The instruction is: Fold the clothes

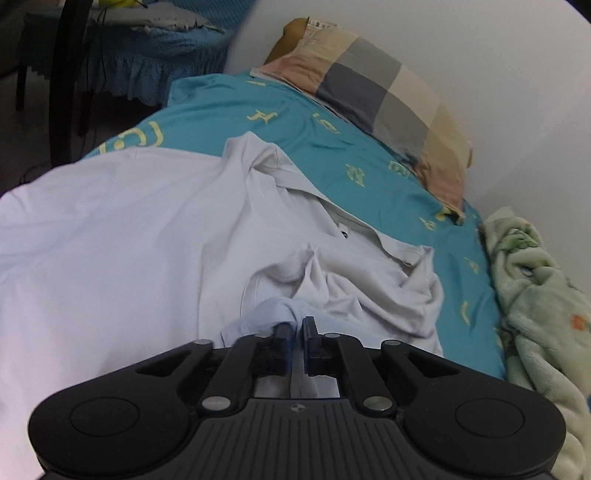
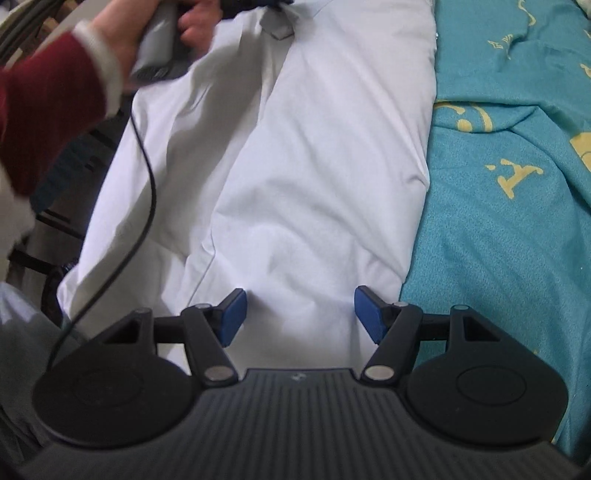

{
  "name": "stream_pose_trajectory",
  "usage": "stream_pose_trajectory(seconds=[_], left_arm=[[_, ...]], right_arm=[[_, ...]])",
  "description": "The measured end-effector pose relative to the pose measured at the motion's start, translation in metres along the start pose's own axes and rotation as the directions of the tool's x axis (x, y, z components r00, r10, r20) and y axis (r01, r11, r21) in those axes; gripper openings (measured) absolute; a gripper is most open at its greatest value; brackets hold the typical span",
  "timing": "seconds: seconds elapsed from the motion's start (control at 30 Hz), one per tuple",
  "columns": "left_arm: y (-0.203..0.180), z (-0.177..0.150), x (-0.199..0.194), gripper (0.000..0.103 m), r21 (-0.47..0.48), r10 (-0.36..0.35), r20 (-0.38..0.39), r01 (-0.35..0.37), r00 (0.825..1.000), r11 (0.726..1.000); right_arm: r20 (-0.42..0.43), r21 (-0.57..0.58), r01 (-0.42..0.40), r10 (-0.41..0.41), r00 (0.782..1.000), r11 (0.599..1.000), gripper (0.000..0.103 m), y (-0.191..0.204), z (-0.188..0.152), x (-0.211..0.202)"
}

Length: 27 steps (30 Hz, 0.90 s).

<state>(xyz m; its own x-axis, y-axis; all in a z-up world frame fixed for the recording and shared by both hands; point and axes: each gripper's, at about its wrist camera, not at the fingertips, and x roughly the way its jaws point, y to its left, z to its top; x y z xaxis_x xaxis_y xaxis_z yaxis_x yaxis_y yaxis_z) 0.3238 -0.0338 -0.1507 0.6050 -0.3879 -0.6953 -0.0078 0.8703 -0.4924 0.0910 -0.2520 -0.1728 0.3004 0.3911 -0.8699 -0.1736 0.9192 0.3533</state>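
While the white shirt [image 1: 110,236] lies spread on the teal bedsheet [image 1: 295,125], the left gripper [image 1: 294,326] has its fingers nearly together, pinching a bunched fold of the shirt's cloth right at the tips. Ahead of those fingers the collar [image 1: 354,225] sits crumpled, with a checked pillow [image 1: 380,92] beyond and a green blanket [image 1: 535,295] off to their right. That pinch looks meant to carry a sleeve or shoulder part over the body.

Over at the right gripper [image 2: 298,314], the fingers stand wide apart with flat shirt cloth between and ahead of them, gripping nothing; teal sheet lies just to their right. A hand [image 2: 159,33] in a red sleeve [image 2: 48,110] appears far ahead-left.
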Motion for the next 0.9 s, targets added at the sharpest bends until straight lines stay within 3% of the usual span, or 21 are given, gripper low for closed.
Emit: stream_pose_trajectory(seconds=[0.1,0.17,0.27,0.33,0.43,0.5,0.57,0.67,0.8,0.83,0.9], left_arm=[[0.029,-0.003,-0.036,0.037,-0.016,-0.04,0.011,0.04,0.999,0.999],[0.06,0.0,-0.065,0.055,-0.054,-0.047,0.032,0.048,0.998,0.997],[0.127,0.008,-0.098,0.061,-0.19,-0.03,0.068,0.043,0.997,0.981],[0.178,0.013,-0.114,0.062,-0.329,-0.002,0.114,0.039,0.994,0.944],[0.238,0.019,-0.113,0.065,-0.519,0.014,0.161,0.073,0.987,0.852],[0.268,0.021,-0.105,0.068,-0.607,0.023,0.185,0.096,0.982,0.789],[0.285,0.022,-0.091,0.073,-0.644,0.023,0.194,0.11,0.981,0.757],[0.3,0.025,-0.065,0.074,-0.644,-0.007,0.17,0.117,0.985,0.756],[0.296,0.031,-0.059,0.073,-0.58,0.021,0.202,0.102,0.979,0.808],[0.294,0.033,-0.058,0.07,-0.562,0.028,0.212,0.098,0.977,0.821],[0.291,0.036,-0.056,0.048,-0.525,0.043,0.232,0.088,0.972,0.846]], right_arm=[[0.033,0.027,-0.027,0.027,0.999,0.999,0.069,-0.004,-0.001,-0.009],[0.068,0.051,-0.056,0.052,0.996,0.997,0.068,-0.008,-0.002,-0.018],[0.12,0.085,-0.1,0.089,0.989,0.991,0.068,-0.014,-0.003,-0.032],[0.156,0.107,-0.13,0.112,0.981,0.986,0.069,-0.019,-0.003,-0.04],[0.158,0.136,-0.118,0.096,0.983,0.984,0.069,-0.017,0.001,-0.034],[0.152,0.14,-0.106,0.084,0.985,0.984,0.069,-0.015,0.005,-0.031],[0.142,0.149,-0.095,0.073,0.987,0.984,0.069,-0.017,0.009,-0.025],[0.142,0.172,-0.077,0.053,0.988,0.982,0.069,-0.023,0.017,-0.016],[0.138,0.193,-0.055,0.028,0.99,0.98,0.069,-0.027,0.028,-0.006],[0.134,0.194,-0.051,0.026,0.991,0.98,0.069,-0.027,0.03,-0.003],[0.127,0.192,-0.044,0.02,0.992,0.98,0.069,-0.026,0.033,0.001]])
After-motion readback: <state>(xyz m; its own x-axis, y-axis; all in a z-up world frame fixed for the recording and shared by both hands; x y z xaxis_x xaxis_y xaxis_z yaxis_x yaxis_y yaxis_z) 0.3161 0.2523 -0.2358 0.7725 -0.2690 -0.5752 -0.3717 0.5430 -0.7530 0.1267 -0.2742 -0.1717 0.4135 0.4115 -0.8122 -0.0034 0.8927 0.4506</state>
